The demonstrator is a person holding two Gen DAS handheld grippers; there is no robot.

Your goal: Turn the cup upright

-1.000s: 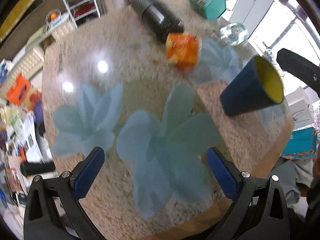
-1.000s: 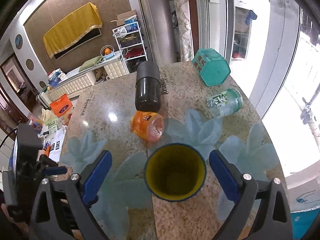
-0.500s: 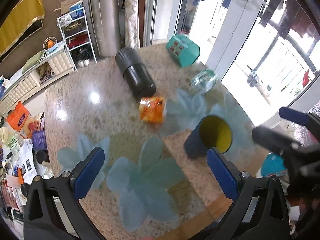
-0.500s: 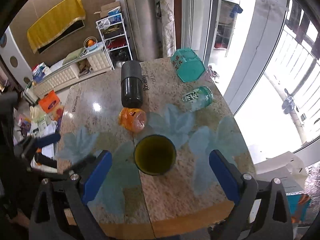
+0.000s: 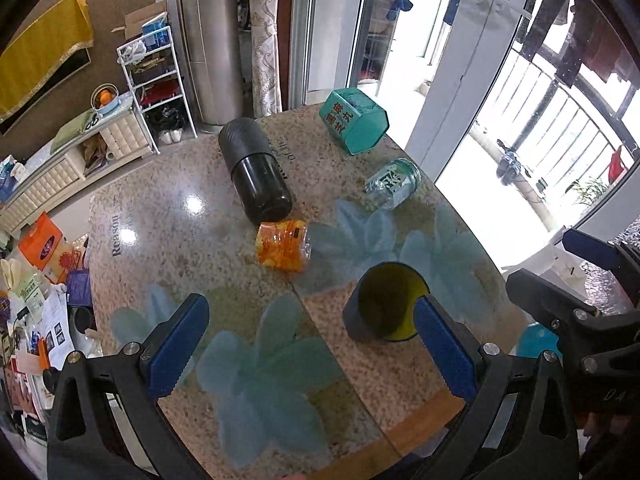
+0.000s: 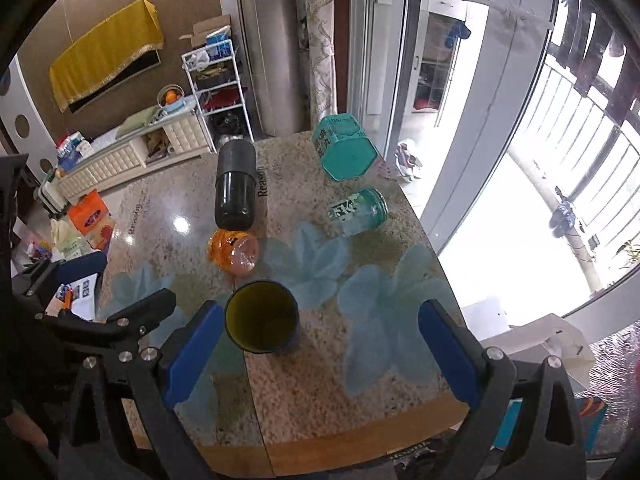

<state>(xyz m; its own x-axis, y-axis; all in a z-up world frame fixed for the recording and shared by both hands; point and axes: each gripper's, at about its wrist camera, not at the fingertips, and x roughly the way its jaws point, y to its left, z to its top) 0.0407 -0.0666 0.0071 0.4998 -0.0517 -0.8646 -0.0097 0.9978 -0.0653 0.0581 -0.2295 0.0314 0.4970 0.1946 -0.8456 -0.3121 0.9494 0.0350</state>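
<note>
Cup [image 6: 262, 318] stands mouth-up on the worktop [image 6: 360, 420], axis vertical; flip looks done. Right gripper [image 6: 320, 356] spread, empty, above and clear; cup sits just inside its left finger. Left gripper [image 5: 308, 354] also spread, empty, cup by its right finger. Orange jar [image 6: 233, 250], black flask [image 6: 235, 190], glass jar [image 6: 358, 210], teal box [image 6: 344, 152] lie farther back, not obstructing.
</note>
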